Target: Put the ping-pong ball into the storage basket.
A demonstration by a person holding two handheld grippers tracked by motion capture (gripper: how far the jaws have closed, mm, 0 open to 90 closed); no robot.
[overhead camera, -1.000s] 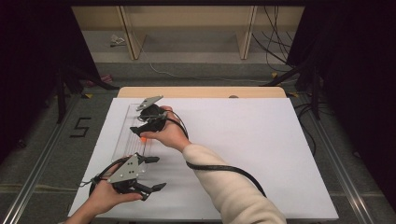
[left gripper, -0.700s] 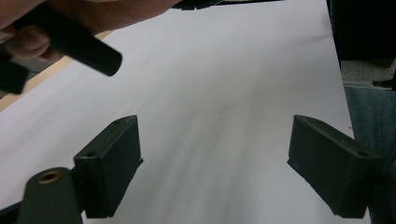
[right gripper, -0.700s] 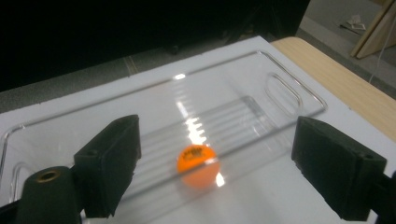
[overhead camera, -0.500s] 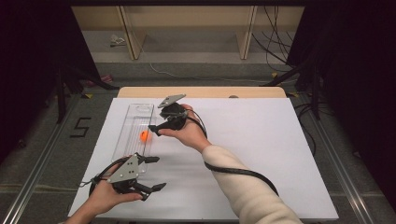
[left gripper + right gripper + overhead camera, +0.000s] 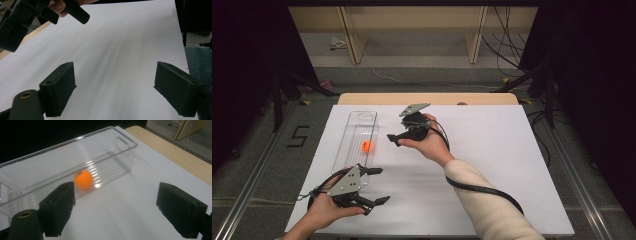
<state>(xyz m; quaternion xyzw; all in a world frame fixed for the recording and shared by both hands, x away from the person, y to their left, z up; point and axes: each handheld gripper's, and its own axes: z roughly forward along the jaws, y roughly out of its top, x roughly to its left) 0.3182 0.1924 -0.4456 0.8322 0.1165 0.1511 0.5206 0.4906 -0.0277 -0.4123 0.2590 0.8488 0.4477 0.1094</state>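
Note:
An orange ball (image 5: 366,146) lies inside a long clear plastic bin (image 5: 353,126) at the left of the white table. In the right gripper view the ball (image 5: 83,179) rests on the ribbed floor of the bin (image 5: 125,143), just beyond my left-hand jaw. My right gripper (image 5: 394,140) hovers open and empty just right of the bin, its jaws pointing toward it. The right gripper (image 5: 115,207) has its jaws spread wide. My left gripper (image 5: 379,186) is held open near the table's front left, by the bin's near end. The left gripper (image 5: 115,90) holds nothing.
A white sheet (image 5: 492,165) covers the table, with a wooden strip (image 5: 427,98) along its far edge. Dark curtains flank both sides. A black cable (image 5: 482,189) trails from the right gripper under the forearm. The right hand's gripper (image 5: 25,17) appears top left in the left gripper view.
My right gripper has let go of the orange ball in the bin, then drawn back to the right, off the bin. The left gripper has not moved.

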